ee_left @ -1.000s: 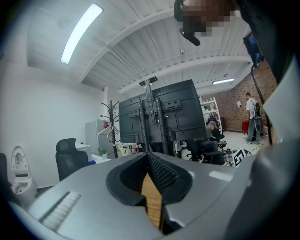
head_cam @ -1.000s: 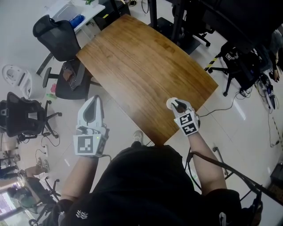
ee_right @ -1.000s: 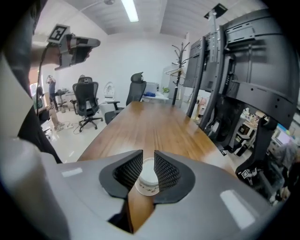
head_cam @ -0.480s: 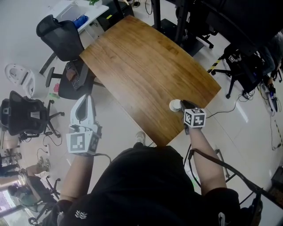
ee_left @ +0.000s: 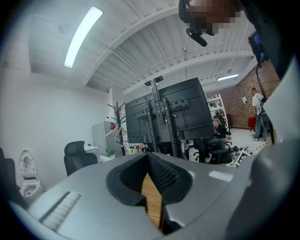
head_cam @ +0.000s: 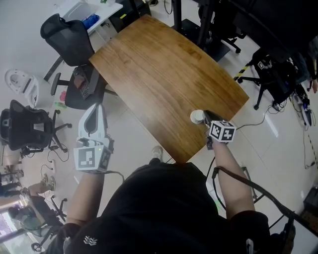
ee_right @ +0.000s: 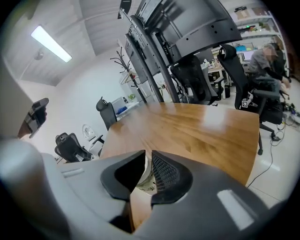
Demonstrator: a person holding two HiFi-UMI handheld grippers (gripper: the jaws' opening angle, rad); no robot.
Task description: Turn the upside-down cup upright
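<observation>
Your left gripper (head_cam: 95,112) hangs off the table's left edge, its jaws together on nothing. At the table's near right corner, your right gripper (head_cam: 205,118) is closing its jaws on the white cup (head_cam: 197,116). The turning seems not yet done. The wooden table (head_cam: 159,69) is smooth. Beyond the table stand office chairs (head_cam: 63,33) and monitor stands (ee_right: 157,51).

I'm looking at a curved wooden table (head_cam: 159,74). A black office chair (head_cam: 64,37) stands just beside its far left corner, near a white desk (head_cam: 89,12). Another black chair (head_cam: 25,126) sits well off the left edge. Dark screens on stands (ee_left: 168,117) rise beyond the far edge, a coat rack (ee_left: 117,126) beside them.
</observation>
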